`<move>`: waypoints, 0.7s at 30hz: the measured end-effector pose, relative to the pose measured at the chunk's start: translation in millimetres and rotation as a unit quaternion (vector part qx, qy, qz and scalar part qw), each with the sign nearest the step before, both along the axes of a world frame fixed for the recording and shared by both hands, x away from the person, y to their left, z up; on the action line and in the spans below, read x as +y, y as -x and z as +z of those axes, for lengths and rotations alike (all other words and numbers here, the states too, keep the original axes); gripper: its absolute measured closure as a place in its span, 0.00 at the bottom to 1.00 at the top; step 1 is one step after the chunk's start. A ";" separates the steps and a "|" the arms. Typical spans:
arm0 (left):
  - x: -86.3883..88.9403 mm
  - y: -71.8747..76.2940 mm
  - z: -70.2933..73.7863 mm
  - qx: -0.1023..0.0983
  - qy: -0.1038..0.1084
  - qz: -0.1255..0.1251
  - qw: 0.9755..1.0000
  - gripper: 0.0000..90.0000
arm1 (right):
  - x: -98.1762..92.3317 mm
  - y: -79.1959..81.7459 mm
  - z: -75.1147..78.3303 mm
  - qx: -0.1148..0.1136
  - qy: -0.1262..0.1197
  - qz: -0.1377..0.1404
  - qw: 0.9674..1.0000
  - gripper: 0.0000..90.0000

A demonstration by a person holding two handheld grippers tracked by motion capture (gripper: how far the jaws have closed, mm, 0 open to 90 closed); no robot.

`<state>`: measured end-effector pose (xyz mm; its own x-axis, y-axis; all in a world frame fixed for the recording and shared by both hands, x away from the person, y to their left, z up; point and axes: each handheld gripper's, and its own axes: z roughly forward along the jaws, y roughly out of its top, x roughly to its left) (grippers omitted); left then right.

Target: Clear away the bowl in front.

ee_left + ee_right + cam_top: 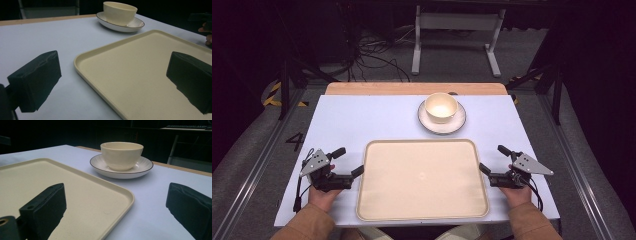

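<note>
1. The left gripper (348, 161) rests at the tray's (422, 215) left edge, jaws wide, holding nothing.
2. The tray lies between both grippers; a bowl (441, 107) on a saucer (427, 120) sits beyond it.
3. The right gripper (493, 159) waits at the right edge, jaws wide, empty.

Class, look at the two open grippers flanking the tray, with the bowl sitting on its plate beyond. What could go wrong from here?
1. The bowl sits loose on the plate; lifting the plate alone could let it slide or tip off.
2. The tray has a low rim; the left gripper and right gripper may slip off a shallow bite.
3. Uneven lifting by the two grippers could tilt the tray.
</note>
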<state>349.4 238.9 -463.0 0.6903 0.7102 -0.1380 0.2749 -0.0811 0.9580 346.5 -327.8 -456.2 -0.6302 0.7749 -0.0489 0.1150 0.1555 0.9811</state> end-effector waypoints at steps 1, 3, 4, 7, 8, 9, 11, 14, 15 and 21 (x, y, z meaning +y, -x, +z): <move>0.7 -0.3 -0.2 -0.001 0.003 0.000 1.000 0.00 | 0.1 0.0 0.0 0.000 0.000 0.001 1.000 0.04; 1.3 -0.6 -1.1 -0.017 0.010 0.000 1.000 0.00 | 0.2 0.3 0.0 0.000 0.001 0.001 1.000 0.04; 0.8 0.0 -1.2 -0.020 0.012 0.001 1.000 0.00 | 0.2 0.3 0.0 0.000 0.001 0.001 1.000 0.04; -0.9 -0.1 -1.8 -0.030 0.010 -0.005 1.000 0.00 | -0.1 0.2 -0.1 -0.001 -0.001 0.002 1.000 0.04; -1.3 -0.1 -1.9 -0.030 0.009 -0.005 0.999 0.00 | -0.2 0.2 0.0 -0.001 -0.001 0.001 1.000 0.03; -1.1 -0.1 -1.9 -0.030 0.007 -0.006 0.999 0.00 | -0.2 0.3 0.0 -0.001 -0.001 0.001 1.000 0.03; -1.1 -0.2 -2.0 -0.031 0.008 -0.006 0.999 0.00 | -0.4 0.5 0.0 -0.002 -0.002 0.000 1.000 0.03; -1.5 -0.5 -2.2 -0.030 0.010 -0.002 0.999 0.00 | -0.6 0.8 -0.1 -0.003 -0.002 0.001 1.000 0.03; -1.5 -0.6 -2.1 -0.029 0.008 -0.003 1.000 0.00 | -0.6 0.8 -0.1 -0.003 -0.002 0.001 1.000 0.03; -3.6 0.8 5.4 0.027 0.036 -0.006 0.999 0.00 | -0.6 0.8 -0.1 -0.002 -0.002 0.000 1.000 0.03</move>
